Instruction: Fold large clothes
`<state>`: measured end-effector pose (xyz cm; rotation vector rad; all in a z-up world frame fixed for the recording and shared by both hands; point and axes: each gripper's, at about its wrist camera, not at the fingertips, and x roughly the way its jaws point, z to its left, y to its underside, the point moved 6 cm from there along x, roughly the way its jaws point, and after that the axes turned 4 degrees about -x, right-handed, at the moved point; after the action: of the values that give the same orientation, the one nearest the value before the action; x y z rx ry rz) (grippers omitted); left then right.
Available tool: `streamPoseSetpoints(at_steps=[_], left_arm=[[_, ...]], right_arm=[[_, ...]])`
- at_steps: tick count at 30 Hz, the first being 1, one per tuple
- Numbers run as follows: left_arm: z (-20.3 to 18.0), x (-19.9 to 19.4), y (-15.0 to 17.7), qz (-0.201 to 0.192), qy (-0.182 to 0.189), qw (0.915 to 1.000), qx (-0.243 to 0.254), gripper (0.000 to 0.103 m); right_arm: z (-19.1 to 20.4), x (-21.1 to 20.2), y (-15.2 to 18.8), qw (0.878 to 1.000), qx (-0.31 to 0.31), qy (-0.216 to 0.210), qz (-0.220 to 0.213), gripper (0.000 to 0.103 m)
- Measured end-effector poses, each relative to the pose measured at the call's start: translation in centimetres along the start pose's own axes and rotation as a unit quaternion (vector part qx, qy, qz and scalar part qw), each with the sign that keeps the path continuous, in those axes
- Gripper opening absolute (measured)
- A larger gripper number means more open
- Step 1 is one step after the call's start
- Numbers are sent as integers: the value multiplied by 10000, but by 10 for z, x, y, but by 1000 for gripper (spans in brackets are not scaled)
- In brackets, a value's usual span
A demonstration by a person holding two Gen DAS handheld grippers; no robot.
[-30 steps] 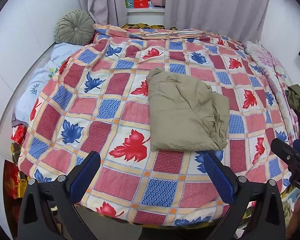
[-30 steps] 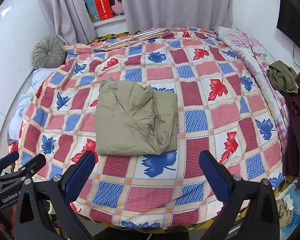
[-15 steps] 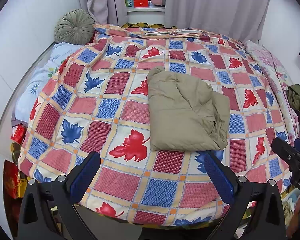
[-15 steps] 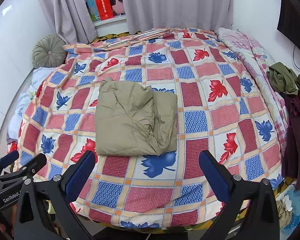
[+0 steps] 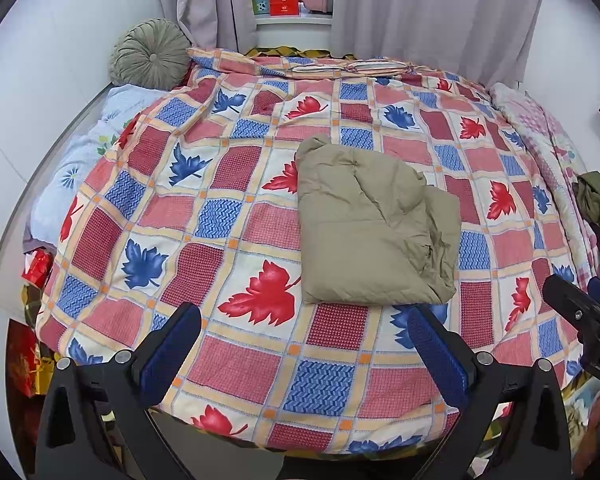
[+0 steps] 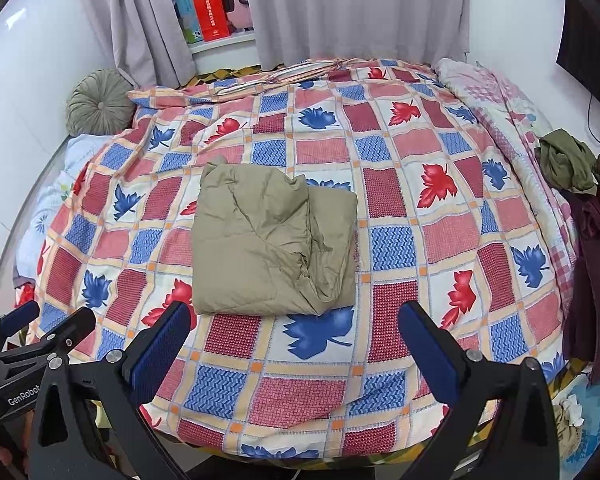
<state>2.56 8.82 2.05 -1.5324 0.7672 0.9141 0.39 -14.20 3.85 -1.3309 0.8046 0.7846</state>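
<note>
We're in a home bedroom. A bed under a red, pink and blue checked quilt with maple-leaf prints [image 5: 228, 216] fills the middle of both views. A round pleated grey-green cushion [image 5: 150, 54] sits at upper left against the white wall, pale grey curtains [image 6: 360, 12] hang along the top, boxes and a red carton [image 6: 212, 12] crowd the windowsill between them, and loose dark clothes [image 6: 568, 160] pile at the right edge.

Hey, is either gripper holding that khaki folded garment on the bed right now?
No, the khaki garment lies free on the patterned quilt, while the left gripper and right gripper hover with jaws open, short of it.
</note>
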Motion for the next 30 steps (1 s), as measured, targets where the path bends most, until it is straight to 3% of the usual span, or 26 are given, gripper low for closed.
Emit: streamPoseSetpoints(at_steps=[30], left_arm=[[3,0,-2,-18,-17,10000,8,103]], right_arm=[[6,-1,4,10000,-3,22,-25,103]])
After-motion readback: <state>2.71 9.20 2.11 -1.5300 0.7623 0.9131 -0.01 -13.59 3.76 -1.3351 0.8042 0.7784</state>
